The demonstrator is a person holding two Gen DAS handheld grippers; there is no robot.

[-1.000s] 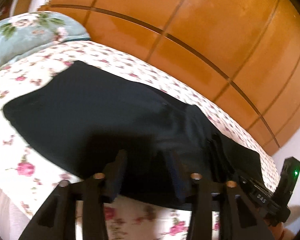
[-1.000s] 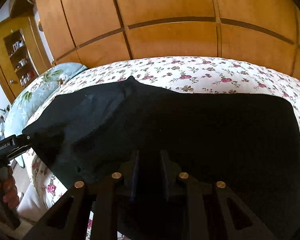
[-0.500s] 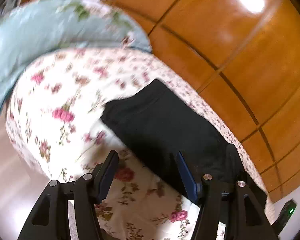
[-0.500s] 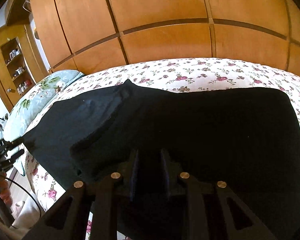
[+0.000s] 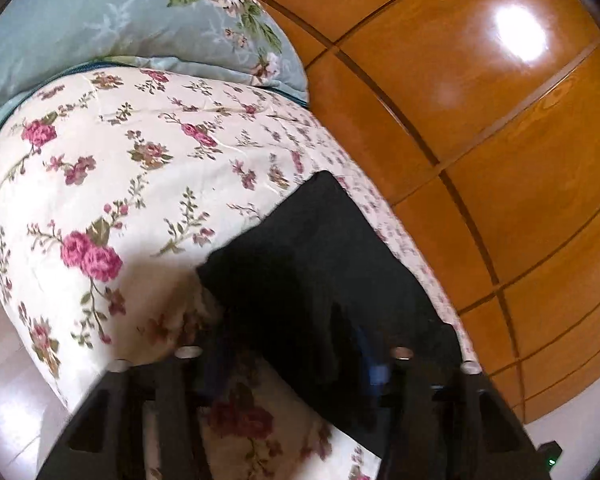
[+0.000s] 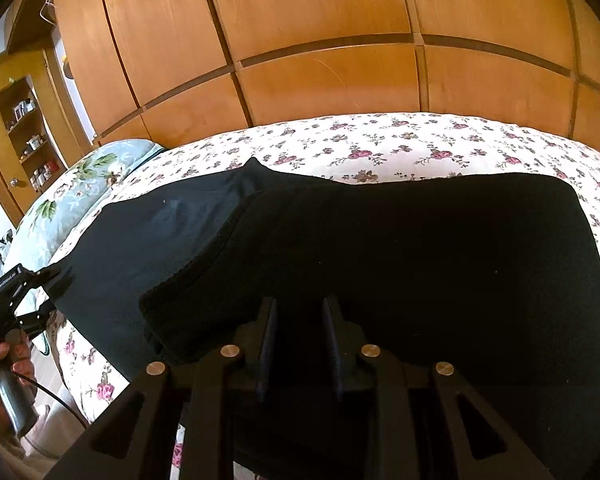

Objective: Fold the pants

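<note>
Your right gripper [image 6: 300, 344] sits low over the near edge of the bed [image 6: 420, 148], its jaws narrowed with black cloth of the pants [image 6: 420, 264] between them; whether they pinch it you cannot tell. Your left gripper [image 5: 296, 356] has its jaws spread wide, straddling the near corner of the pants [image 5: 320, 260] at the bed's [image 5: 120, 184] near edge. The pants lie flat along that edge, one layer folded over another. Farther off, a pale green floral pillow [image 5: 120, 16] rests at the bed's end, and wooden wardrobe panels [image 6: 320, 20] rise behind
</note>
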